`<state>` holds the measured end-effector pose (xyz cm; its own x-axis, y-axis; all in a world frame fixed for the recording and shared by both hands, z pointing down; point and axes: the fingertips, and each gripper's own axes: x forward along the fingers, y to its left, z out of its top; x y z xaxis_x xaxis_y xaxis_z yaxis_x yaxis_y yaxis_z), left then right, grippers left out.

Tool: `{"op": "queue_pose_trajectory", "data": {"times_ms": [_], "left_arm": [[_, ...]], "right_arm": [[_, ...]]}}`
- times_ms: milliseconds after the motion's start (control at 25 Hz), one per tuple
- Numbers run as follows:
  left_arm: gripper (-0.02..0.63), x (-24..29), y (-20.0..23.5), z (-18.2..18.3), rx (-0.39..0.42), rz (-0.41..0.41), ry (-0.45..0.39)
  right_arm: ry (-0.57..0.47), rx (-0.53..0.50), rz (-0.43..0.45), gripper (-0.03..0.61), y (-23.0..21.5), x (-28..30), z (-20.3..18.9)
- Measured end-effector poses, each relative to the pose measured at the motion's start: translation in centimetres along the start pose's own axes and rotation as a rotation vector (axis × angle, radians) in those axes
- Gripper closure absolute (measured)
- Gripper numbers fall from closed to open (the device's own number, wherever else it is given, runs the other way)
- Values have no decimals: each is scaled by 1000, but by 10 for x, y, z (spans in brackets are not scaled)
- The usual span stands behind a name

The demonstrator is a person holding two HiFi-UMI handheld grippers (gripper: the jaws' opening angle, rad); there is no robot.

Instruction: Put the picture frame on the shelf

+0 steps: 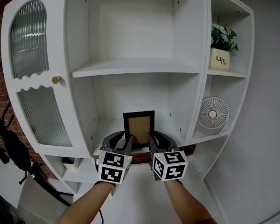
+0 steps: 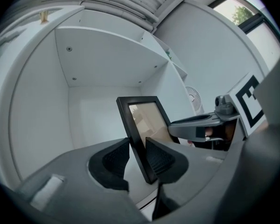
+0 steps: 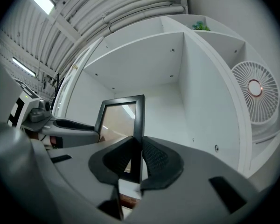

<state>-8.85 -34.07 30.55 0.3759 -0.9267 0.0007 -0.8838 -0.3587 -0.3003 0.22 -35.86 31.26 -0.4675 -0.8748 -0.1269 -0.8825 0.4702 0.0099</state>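
The white shelf unit (image 1: 135, 66) fills the view, with a potted plant (image 1: 221, 48) and a fan (image 1: 213, 114) in its right-hand bays, well apart from the work. The lower middle bay (image 1: 107, 101) holds nothing but what is being brought in.

The picture frame (image 1: 139, 122) stands upright and faces outward at the front of that bay, just inside its opening and roughly centred between the side walls. Its bottom edge is near the front lip of the bay floor, but the tongs hide whether it rests there or hangs just above.

Both tongs hold it low down, one on each side. The left tongs (image 1: 126, 141) are closed about the frame's left edge, with a pad on its face and the other at its back. The right tongs (image 1: 151, 141) are clamped squarely on the right edge, pads tight against both sides.

By my reading the carry is done and the placing is nearly so. What is left is to settle the frame on the bay floor — perhaps a little deeper, and propped so it stands alone — then let go and draw both tongs out.
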Motion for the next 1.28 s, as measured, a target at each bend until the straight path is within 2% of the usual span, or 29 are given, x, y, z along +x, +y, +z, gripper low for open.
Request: {"op": "queue_pose_trajectory", "data": {"times_ms": [320, 1280], "left_arm": [[506, 1, 1, 0, -47, -6, 9], [506, 45, 35, 30, -81, -22, 27]], "right_arm": [[39, 0, 1, 503, -1, 2, -1], [72, -25, 3, 503, -18, 49, 35]]}}
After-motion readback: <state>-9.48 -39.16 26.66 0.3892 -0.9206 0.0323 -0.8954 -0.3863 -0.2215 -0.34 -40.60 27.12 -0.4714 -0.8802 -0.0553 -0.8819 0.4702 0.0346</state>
